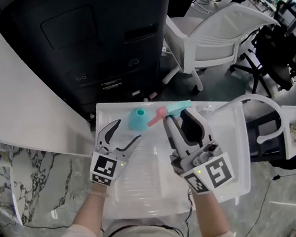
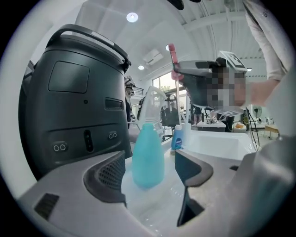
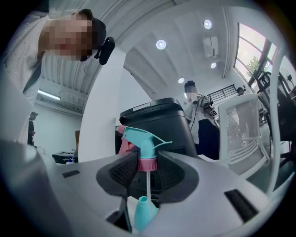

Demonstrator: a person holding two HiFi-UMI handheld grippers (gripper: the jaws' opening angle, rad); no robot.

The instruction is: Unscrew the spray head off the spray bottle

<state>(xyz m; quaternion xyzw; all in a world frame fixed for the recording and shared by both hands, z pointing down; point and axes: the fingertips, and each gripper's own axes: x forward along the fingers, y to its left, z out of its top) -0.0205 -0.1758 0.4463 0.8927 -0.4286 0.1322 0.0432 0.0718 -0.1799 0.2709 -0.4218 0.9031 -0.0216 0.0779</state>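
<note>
While your left gripper sits with its fingers spread wide and nothing pinched, the spray bottle stands free just beyond them on the white tray. Your right gripper has its fingers clamped on the pink collar of the spray head, held above the bottle's open neck (dip tube hanging toward it). Unscrewing looks done. What remains is lifting the tube clear and setting the head down.
</note>
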